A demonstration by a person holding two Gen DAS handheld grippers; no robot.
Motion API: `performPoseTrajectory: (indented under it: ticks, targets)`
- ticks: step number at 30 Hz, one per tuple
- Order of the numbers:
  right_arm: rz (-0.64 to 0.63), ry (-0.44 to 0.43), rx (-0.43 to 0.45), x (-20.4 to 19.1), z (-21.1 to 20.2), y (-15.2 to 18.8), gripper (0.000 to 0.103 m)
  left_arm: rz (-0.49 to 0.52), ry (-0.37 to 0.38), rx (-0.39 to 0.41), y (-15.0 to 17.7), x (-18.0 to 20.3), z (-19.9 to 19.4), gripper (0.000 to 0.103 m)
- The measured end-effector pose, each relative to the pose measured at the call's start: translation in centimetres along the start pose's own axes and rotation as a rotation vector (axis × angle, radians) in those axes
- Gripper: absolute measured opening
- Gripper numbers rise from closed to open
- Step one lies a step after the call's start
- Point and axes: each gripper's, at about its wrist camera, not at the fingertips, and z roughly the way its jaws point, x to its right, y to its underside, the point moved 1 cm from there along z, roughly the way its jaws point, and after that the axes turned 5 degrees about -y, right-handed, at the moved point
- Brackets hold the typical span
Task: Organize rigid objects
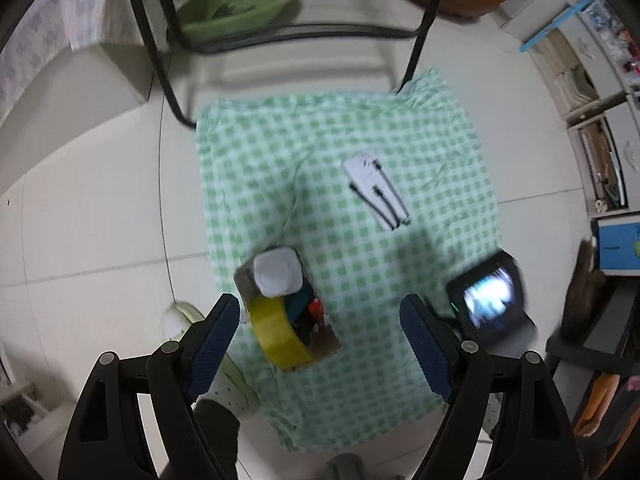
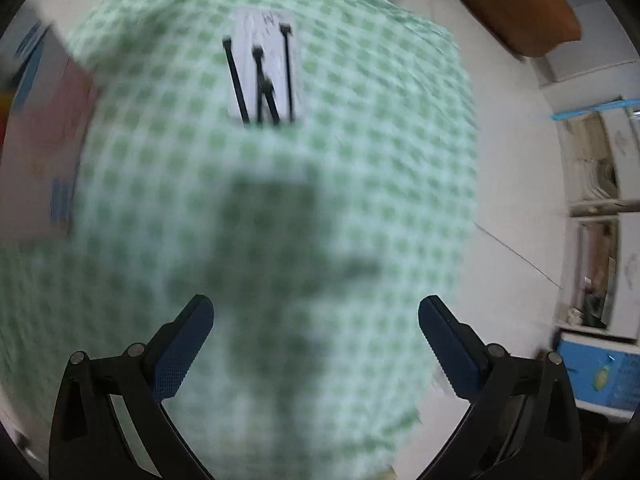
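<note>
Nearest in the left wrist view, the left gripper (image 1: 320, 344) is held wide with nothing between its blue pads, pointed down over the cardboard box (image 1: 288, 308), which appears to serve as the collecting bin: a yellow tape roll (image 1: 280, 336), a white capped container (image 1: 278, 272) and some smaller items that are too blurred to name are packed into it. In the right wrist view the right gripper (image 2: 316, 344) is likewise spread wide and empty above the green checked cloth (image 2: 360, 200). Farther off, black cable ties (image 2: 262, 80) are left lying on a white card (image 2: 276, 40), probably the next things to be gathered. Faint marks are seen on the card, but no writing can be read.
</note>
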Motion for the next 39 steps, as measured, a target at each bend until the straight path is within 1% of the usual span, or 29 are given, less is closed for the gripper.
performPoseTrajectory:
  ticks: [2, 5, 6, 8, 9, 12, 14, 15, 17, 18, 20, 21, 24, 26, 27, 29, 30, 32, 33, 34, 36, 37, 39]
  targets:
    - [0.002, -0.039, 0.007, -0.1, 1.0, -2.7, 0.102, -0.001, -0.001, 0.027, 0.1, -0.7, -1.1, 0.081]
    - [0.018, -0.036, 0.000, -0.1, 2.7, -7.4, 0.099, -0.034, 0.025, 0.049, 0.0, -1.9, -2.1, 0.081]
    - [0.034, -0.033, -0.008, 0.1, 3.4, -9.2, 0.099, -0.054, 0.031, 0.047, -0.1, -2.5, -2.0, 0.081]
    - [0.063, -0.043, -0.032, 0.3, 4.6, -11.6, 0.097, -0.103, 0.042, 0.025, -0.4, -3.5, -1.6, 0.081]
    - [0.076, -0.050, -0.043, 0.4, 5.2, -12.7, 0.095, -0.131, 0.061, 0.009, -0.4, -4.1, -1.4, 0.081]
    - [0.112, -0.103, -0.053, 0.5, 6.3, -15.3, 0.095, -0.170, 0.110, -0.010, -0.3, -5.0, -1.0, 0.081]
    - [0.121, -0.120, -0.061, 0.4, 6.9, -16.3, 0.094, -0.169, 0.107, -0.002, -0.3, -5.2, -1.2, 0.081]
    - [0.117, -0.132, -0.069, 0.2, 7.1, -16.5, 0.084, -0.164, 0.102, -0.002, -0.5, -5.3, -1.2, 0.081]
    - [0.132, -0.184, -0.060, 0.5, 7.0, -16.3, 0.074, -0.159, 0.098, -0.013, -0.4, -5.3, -1.0, 0.081]
    - [0.139, -0.187, -0.058, 0.7, 6.8, -15.9, 0.072, -0.164, 0.102, -0.017, -0.5, -5.3, -1.1, 0.081]
    - [0.146, -0.206, -0.078, 0.6, 6.5, -14.6, 0.070, -0.192, 0.110, -0.026, -0.8, -5.2, -0.9, 0.081]
    - [0.150, -0.224, -0.089, 0.5, 6.3, -13.4, 0.070, -0.190, 0.109, -0.025, -0.9, -5.2, -1.0, 0.081]
    - [0.146, -0.316, -0.127, -0.4, 5.7, -8.0, 0.070, -0.175, 0.098, -0.023, -1.1, -4.8, -0.9, 0.081]
    - [0.182, -0.396, -0.157, -0.9, 5.3, -4.3, 0.070, -0.173, 0.096, -0.022, -1.1, -4.5, -0.8, 0.081]
    - [0.239, -0.473, -0.183, -0.9, 5.2, -1.6, 0.070, -0.171, 0.096, -0.023, -1.0, -4.3, -0.7, 0.081]
    - [0.366, -0.585, -0.226, -0.8, 5.0, 2.6, 0.070, -0.160, 0.104, -0.031, -0.9, -3.7, -0.5, 0.081]
    - [0.422, -0.623, -0.244, -0.7, 4.9, 4.3, 0.070, -0.155, 0.111, -0.039, -0.8, -3.4, -0.3, 0.081]
    - [0.563, -0.701, -0.289, -0.7, 4.5, 8.1, 0.070, -0.155, 0.152, -0.058, -0.6, -2.9, 0.1, 0.081]
    - [0.626, -0.737, -0.306, -0.7, 4.5, 9.3, 0.070, -0.164, 0.194, -0.070, -0.4, -2.6, 0.3, 0.081]
    - [0.710, -0.791, -0.315, -0.7, 4.5, 10.8, 0.070, -0.171, 0.214, -0.079, -0.3, -2.6, 0.5, 0.081]
    - [0.825, -0.880, -0.269, -0.5, 3.6, 12.8, 0.070, -0.187, 0.246, -0.102, 0.1, -2.1, 1.2, 0.081]
    - [0.871, -0.933, -0.229, -0.4, 2.9, 13.7, 0.070, -0.191, 0.244, -0.114, 0.2, -2.2, 1.6, 0.081]
    - [0.946, -1.012, -0.174, -0.1, 1.8, 15.0, 0.070, -0.186, 0.244, -0.139, 0.7, -1.6, 2.5, 0.081]
